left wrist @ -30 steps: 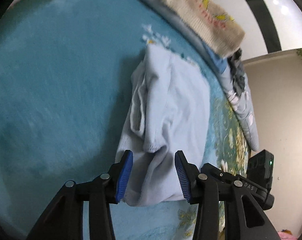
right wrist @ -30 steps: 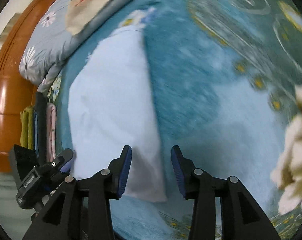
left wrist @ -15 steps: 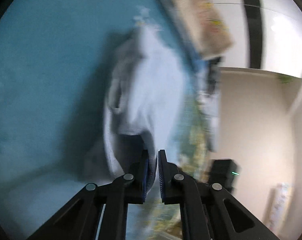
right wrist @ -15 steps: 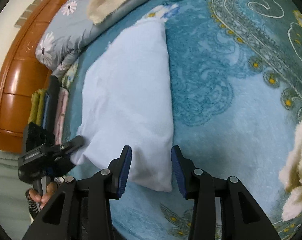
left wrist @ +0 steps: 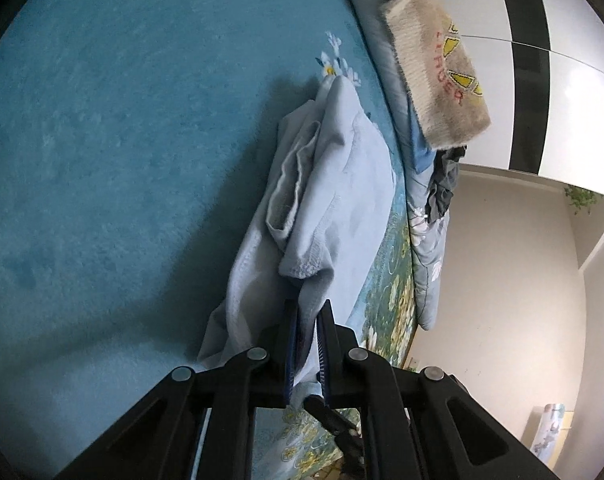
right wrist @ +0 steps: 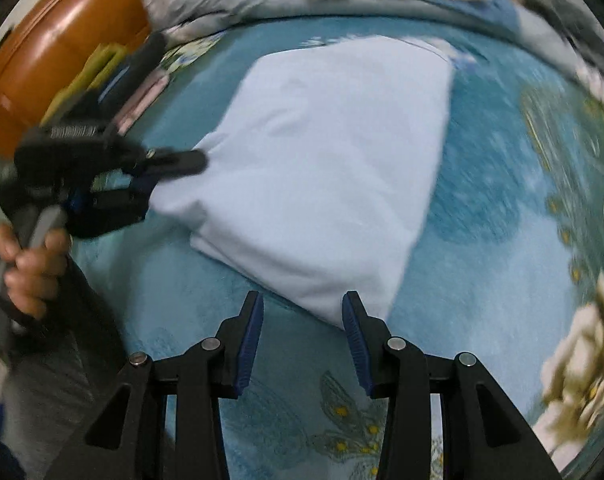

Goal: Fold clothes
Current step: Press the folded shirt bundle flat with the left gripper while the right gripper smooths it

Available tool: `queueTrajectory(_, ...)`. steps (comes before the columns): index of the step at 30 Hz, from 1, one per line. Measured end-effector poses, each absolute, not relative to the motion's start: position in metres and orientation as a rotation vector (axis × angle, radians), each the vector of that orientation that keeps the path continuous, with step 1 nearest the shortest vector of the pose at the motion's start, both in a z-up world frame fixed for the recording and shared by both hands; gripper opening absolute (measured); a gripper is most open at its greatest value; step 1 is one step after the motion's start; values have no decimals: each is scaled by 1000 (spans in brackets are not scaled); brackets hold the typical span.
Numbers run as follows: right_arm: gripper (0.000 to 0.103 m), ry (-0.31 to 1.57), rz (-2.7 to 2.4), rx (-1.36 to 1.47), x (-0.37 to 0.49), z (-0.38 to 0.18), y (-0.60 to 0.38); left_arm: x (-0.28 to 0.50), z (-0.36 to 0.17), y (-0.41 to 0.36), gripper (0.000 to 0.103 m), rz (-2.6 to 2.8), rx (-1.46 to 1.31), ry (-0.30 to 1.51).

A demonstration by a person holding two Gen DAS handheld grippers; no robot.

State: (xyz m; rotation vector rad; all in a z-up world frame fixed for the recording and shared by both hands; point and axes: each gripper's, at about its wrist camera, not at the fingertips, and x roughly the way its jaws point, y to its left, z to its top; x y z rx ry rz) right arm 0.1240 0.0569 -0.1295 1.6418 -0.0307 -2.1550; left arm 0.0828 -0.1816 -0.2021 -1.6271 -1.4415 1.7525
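A pale blue garment [left wrist: 333, 184] lies partly folded on the teal blanket [left wrist: 102, 140]. My left gripper [left wrist: 307, 332] is shut on its near corner and holds that corner lifted off the bed. In the right wrist view the same garment [right wrist: 333, 168] looks like a smooth folded slab, and the left gripper [right wrist: 158, 172] pinches its left corner, held by a person's hand [right wrist: 30, 264]. My right gripper [right wrist: 302, 316] stands open just in front of the garment's near right corner, with nothing between its fingers.
A beige knitted garment [left wrist: 433, 68] rests on a grey flowered duvet [left wrist: 425, 248] along the bed's far side. An orange wooden headboard [right wrist: 50, 40] and stacked folded clothes [right wrist: 102, 64] are at the left. White flower patterns [right wrist: 581, 352] mark the blanket at the right.
My left gripper closed on the garment's corner and raised it. The right gripper swung round toward the garment's near right corner and stayed open.
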Motion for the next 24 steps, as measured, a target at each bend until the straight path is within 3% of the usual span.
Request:
queueTrajectory(7, 41, 235, -2213, 1647, 127, -138, 50, 83, -203, -181, 9, 1755, -1621, -1448)
queueTrajectory(16, 8, 464, -2250, 1609, 138, -139, 48, 84, -209, -180, 10, 1759, -1676, -1419)
queueTrajectory(24, 3, 402, -2311, 1603, 134, -121, 70, 87, -209, -166, 10, 1809, -1826, -1227)
